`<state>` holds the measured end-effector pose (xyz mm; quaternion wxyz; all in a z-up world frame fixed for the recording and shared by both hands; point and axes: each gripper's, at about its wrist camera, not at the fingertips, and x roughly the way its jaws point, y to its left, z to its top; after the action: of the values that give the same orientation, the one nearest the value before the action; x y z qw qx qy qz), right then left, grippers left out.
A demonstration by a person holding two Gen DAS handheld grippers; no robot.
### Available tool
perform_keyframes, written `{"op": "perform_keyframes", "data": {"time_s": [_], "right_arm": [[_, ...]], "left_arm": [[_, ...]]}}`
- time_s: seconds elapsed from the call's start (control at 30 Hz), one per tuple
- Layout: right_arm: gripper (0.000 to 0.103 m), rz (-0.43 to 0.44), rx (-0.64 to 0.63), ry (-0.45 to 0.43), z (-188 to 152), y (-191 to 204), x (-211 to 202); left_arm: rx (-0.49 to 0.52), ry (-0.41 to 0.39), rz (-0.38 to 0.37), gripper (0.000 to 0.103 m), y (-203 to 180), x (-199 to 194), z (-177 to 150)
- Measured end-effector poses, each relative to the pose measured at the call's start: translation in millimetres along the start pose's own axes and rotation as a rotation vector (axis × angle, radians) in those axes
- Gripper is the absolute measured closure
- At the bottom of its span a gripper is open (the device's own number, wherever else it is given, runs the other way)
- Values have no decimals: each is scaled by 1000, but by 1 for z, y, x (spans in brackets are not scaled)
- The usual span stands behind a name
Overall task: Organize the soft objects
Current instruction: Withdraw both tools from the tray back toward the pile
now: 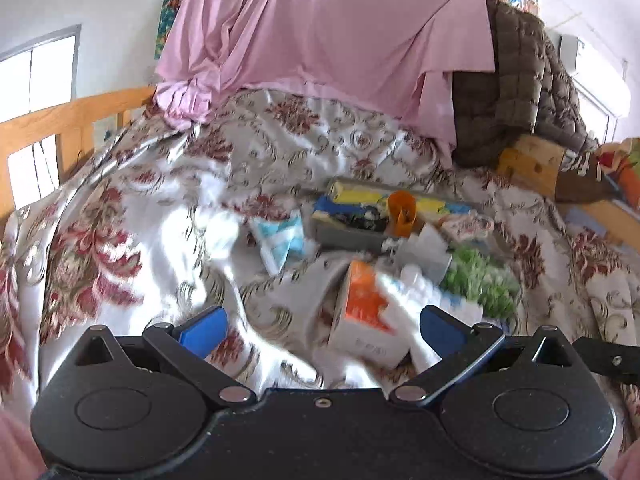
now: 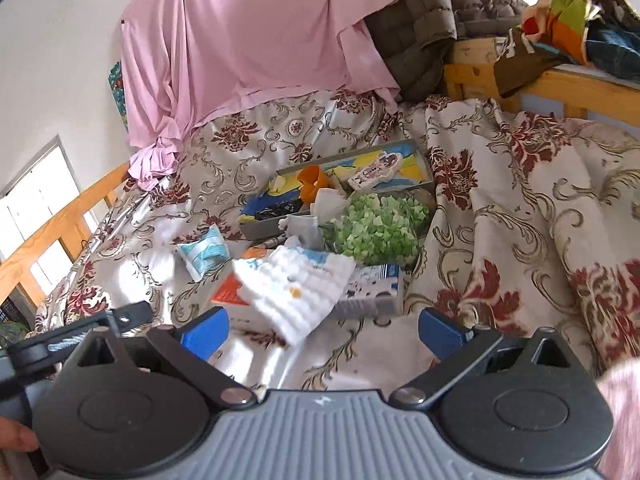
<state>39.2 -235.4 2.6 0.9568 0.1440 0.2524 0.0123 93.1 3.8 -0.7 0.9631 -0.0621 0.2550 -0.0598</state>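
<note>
- The soft things lay heaped on the floral bedspread [image 2: 500, 184], dead ahead at twelve o'clock from both of your tools: a white quilted cloth [image 2: 298, 280] nearest, a green fluffy bundle [image 2: 376, 228] behind it at about one o'clock, and a blue-and-white wrapped pack [image 2: 204, 254] off at ten o'clock.
- Your right gripper [image 2: 322, 332] was spread wide and carried nothing; the white cloth's lower corner hung just ahead of its fingers.
- Your left gripper [image 1: 320, 330] was likewise splayed and empty, with an orange-and-white box [image 1: 368, 312] lying between and beyond its blue pads.
- The cloth lay draped over that box and over a white-and-blue carton [image 2: 376, 284], so I judge a deep pinch could have caught cardboard along with fabric and dragged the pile.
- The bedspread was glossy and rumpled; closing low might have bitten the cover instead of the cloth.
- The grey tray [image 2: 426, 168] at twelve o'clock was already crowded, an orange cup [image 2: 314, 182] standing in it and the green bundle crowding its near edge; a sweeping lift could have toppled the cup.
- The left view was smeared by motion, so aiming from it risked a miss.
- Print showed on the cartons and on a small pink-and-white packet [image 2: 374, 170] in the tray, but none of it could be read.
</note>
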Motion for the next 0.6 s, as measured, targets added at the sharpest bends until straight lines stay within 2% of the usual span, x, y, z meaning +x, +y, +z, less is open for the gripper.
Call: {"op": "perform_keyframes", "data": {"time_s": [0.13, 0.33, 0.47, 0.6], "right_arm": [[0, -38, 8, 5, -10, 7, -16], [0, -83, -90, -37, -22, 22, -41], [0, -113, -148, -26, -26, 34, -41], [0, -108, -190, -14, -30, 42, -40]], "left_arm": [[-2, 45, 5, 1, 4, -2, -6], [-4, 32, 2, 1, 3, -11, -5], [28, 6, 60, 1, 3, -18, -1], [-19, 1, 115, 1, 15, -26, 5]]}}
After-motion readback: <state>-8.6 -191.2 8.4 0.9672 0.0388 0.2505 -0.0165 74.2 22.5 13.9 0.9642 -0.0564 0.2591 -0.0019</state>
